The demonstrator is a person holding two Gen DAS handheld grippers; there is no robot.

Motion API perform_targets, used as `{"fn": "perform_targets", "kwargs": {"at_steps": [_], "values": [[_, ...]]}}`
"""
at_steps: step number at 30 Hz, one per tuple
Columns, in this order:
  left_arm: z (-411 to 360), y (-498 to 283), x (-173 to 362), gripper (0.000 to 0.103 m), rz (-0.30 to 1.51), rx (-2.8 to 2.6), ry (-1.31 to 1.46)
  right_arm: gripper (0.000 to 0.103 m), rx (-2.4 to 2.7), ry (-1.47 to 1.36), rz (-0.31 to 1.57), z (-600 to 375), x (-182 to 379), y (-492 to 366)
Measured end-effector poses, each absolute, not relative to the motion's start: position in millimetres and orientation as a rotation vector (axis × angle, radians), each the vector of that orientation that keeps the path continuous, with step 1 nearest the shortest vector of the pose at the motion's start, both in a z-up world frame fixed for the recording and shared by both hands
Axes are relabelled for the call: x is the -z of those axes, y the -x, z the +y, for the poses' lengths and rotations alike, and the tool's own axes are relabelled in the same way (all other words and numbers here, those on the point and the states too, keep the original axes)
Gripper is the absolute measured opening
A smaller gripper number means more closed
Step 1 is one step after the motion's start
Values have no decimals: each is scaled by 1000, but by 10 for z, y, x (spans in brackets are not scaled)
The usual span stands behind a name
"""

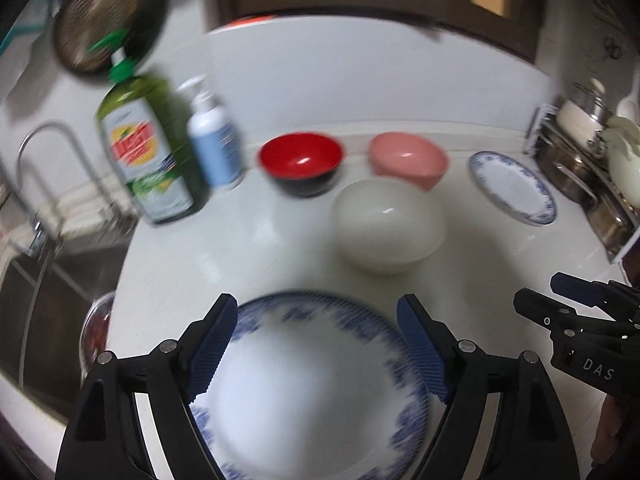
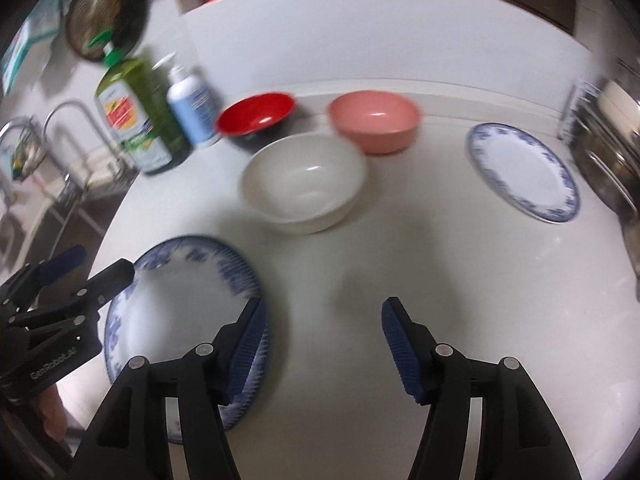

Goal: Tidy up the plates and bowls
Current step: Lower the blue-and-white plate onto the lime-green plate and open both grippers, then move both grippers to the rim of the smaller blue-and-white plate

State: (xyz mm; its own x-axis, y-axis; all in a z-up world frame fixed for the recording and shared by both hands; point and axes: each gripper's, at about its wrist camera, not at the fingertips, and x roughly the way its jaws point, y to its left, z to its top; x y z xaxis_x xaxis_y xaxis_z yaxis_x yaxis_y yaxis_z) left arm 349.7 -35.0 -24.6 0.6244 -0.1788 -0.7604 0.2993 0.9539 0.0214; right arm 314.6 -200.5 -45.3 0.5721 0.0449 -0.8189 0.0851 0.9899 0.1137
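Plates (image 1: 316, 384) and 3 bowls (image 1: 390, 226) sit on the counter (image 2: 440, 272); both grippers (image 1: 318, 344) (image 2: 324, 344) hang released, holding nothing.

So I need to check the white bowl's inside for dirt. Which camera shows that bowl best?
The right wrist view: the white bowl sits near the middle, its rim and whole inside fairly sharp. In the left wrist view the same bowl is blurred, with little of the inside readable.
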Motion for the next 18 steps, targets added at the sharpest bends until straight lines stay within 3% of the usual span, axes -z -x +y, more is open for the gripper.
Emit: {"fn": "perform_targets", "kwargs": {"at_steps": [18], "values": [[-1938, -3799, -115, 83, 774, 452, -220, 61, 295, -220, 831, -3494, 37, -2990]]}}
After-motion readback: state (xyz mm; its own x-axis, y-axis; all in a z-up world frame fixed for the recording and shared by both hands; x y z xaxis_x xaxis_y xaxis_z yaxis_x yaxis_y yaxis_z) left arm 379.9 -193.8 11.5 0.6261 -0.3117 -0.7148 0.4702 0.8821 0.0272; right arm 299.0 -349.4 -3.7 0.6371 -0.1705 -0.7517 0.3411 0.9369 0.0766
